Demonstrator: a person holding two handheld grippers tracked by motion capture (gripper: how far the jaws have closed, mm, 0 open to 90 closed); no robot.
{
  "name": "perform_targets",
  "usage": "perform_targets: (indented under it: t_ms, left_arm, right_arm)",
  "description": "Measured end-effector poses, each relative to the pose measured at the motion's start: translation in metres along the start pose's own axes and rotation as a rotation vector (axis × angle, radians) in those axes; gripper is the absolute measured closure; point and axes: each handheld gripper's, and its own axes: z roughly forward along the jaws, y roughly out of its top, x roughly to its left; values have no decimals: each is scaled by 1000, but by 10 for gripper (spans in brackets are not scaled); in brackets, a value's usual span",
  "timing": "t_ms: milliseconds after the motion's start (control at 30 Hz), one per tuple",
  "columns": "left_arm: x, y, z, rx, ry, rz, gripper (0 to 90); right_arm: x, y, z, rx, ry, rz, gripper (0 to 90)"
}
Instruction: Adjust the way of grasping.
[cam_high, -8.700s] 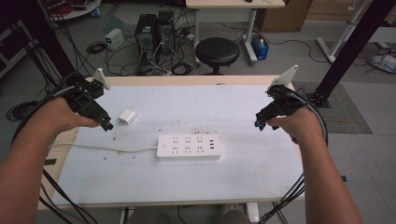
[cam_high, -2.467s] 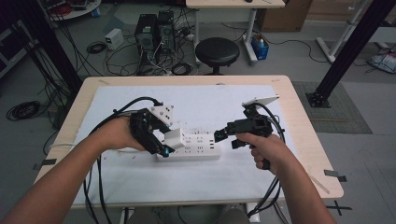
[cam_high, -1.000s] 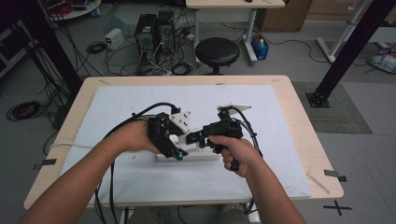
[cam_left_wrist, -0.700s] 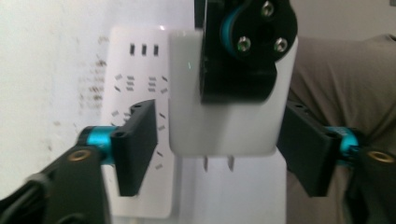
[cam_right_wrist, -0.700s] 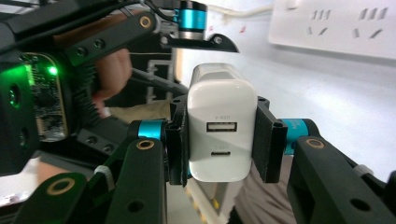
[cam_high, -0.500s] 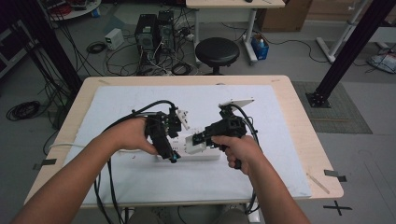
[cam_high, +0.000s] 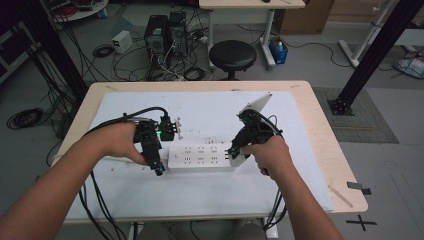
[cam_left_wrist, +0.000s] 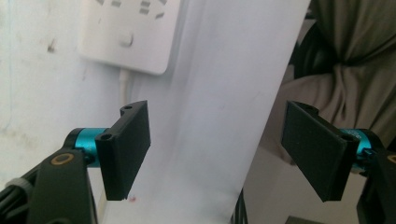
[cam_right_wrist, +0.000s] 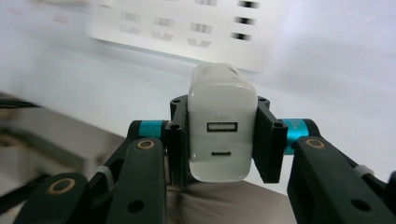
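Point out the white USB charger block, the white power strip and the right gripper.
white USB charger block (cam_right_wrist: 222, 126): right gripper view, its port face between the jaws.
white power strip (cam_high: 200, 156): high view, middle of its socket face.
right gripper (cam_high: 235, 154): high view, at the jaw tips.

White USB charger (cam_right_wrist: 222, 123); white power strip (cam_high: 200, 156); black gripper (cam_right_wrist: 223, 140), teal collars; white sheet (cam_high: 210, 190) over pale wood worktop (cam_high: 325, 130).

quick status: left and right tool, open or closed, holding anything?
Left tool: open, nothing between the jaws.
Right tool: closed on the white charger.
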Motion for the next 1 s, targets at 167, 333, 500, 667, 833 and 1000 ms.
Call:
perform_targets:
  t_ms: [167,333,500,667,833,1000]
  left_arm:
    - [6,-13,-4,14,5,-41,243]
    - [8,-27,-13,2,10,-91,243]
    - [9,-42,-19,-6,23,-121,244]
    - [11,-52,-23,-9,24,-141,244]
    - [11,-56,-24,-14,24,-154,243]
    - [11,-56,-25,-22,32,-141,243]
  right_arm:
    - [-9,1,-6,42,-159,-1,619]
    - [-23,0,-9,66,-260,20,619]
    - [-39,-4,-16,75,-299,34,619]
    - [-51,-6,-26,66,-292,37,619]
    - [-59,-8,-31,57,-303,37,619]
    - [-65,-11,-37,39,-265,-1,618]
